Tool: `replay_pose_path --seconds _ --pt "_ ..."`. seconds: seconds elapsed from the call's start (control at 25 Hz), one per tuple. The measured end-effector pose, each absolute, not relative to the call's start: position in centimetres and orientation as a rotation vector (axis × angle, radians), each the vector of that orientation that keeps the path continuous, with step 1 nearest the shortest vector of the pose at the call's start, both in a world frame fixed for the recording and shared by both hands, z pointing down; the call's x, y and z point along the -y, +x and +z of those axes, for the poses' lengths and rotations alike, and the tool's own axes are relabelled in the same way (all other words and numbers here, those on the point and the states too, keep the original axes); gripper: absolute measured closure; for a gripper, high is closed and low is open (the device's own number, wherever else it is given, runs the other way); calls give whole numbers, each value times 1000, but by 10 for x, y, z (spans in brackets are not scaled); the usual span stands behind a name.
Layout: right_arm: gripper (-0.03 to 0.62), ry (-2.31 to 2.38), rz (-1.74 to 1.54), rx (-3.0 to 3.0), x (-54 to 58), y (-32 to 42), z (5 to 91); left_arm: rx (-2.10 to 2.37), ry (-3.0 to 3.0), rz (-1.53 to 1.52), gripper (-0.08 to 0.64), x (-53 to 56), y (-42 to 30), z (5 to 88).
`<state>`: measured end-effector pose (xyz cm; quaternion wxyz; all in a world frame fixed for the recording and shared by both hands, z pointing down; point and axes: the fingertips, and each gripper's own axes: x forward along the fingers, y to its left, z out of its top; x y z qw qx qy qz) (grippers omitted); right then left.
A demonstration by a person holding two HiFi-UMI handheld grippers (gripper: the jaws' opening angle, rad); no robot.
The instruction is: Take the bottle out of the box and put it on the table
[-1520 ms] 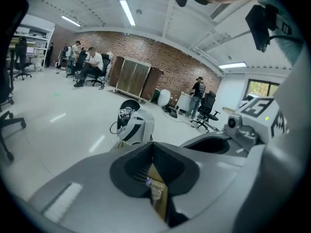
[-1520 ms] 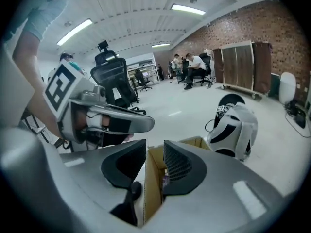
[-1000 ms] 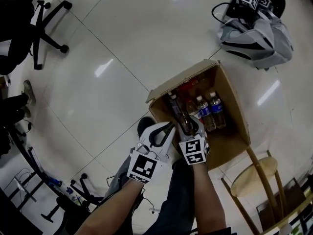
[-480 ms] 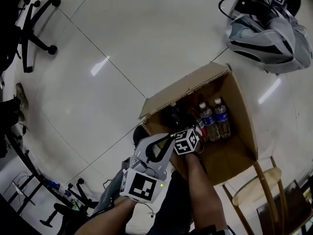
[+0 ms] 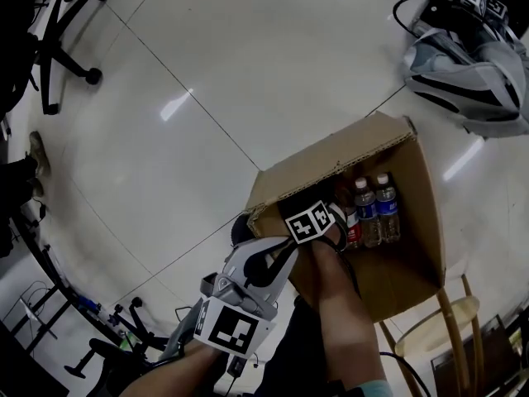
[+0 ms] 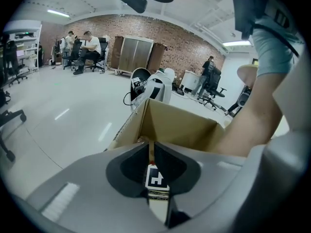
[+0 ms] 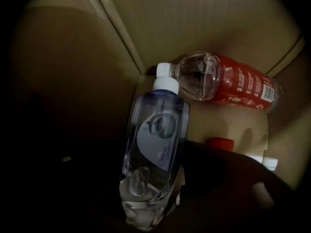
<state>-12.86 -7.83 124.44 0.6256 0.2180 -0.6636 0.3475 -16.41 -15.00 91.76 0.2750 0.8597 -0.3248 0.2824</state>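
Note:
An open cardboard box (image 5: 397,275) stands on the floor with several bottles (image 5: 376,212) upright inside. My right gripper, with its marker cube (image 5: 310,222) on top, reaches steeply down into the box. In the right gripper view a clear bottle (image 7: 158,135) with a white cap and bluish label lies between its dark jaws; my right gripper (image 7: 155,188) has just been opening and stands open round it. A red-labelled bottle (image 7: 228,84) lies further in. My left gripper (image 5: 285,253) hovers outside the box's near corner, shut and empty (image 6: 151,154).
Office chairs (image 5: 58,31) stand at the upper left and a grey bag (image 5: 463,64) lies at the upper right. A wooden chair (image 5: 459,321) is beside the box at the lower right. A red cap (image 7: 221,143) and a white cap (image 7: 269,163) show inside the box.
My right gripper has dropped from above the box rim down into the box among the bottles. The left gripper has sunk a little beside the box.

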Motion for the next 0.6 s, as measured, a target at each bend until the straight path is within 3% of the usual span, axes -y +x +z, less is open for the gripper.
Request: replay_pose_path --seconds 0.28,0.6 --pt "316 561 782 1787 89 -135 1197 933 2332 744 526 158 -172 901" --pt "320 875 732 2079 133 -124 1036 943 2420 735 529 172 -167 838"
